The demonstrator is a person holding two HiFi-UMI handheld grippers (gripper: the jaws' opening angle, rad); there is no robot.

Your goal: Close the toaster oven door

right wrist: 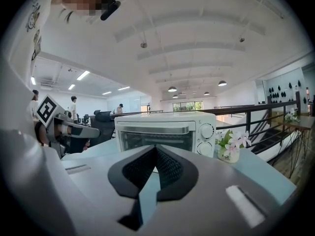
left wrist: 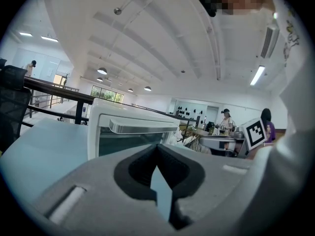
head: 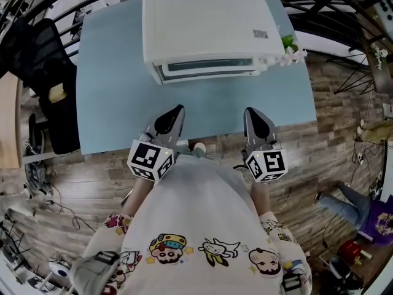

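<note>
A white toaster oven (head: 209, 29) stands at the far side of the light blue table (head: 110, 78), its glass door (head: 206, 67) upright against the front, handle along the top. My left gripper (head: 178, 110) and right gripper (head: 249, 112) hover over the table's near edge, well short of the oven, both shut with nothing between the jaws. In the left gripper view the oven (left wrist: 133, 132) sits ahead and slightly left of the gripper (left wrist: 157, 146). The right gripper view shows the oven (right wrist: 165, 132) straight ahead of the gripper (right wrist: 156, 149), with its knobs on the right.
A small pot of pink flowers (head: 290, 49) stands at the oven's right corner, seen also in the right gripper view (right wrist: 230, 149). A black office chair (head: 43, 85) is left of the table. Dark railings run behind it, and wooden floor lies around.
</note>
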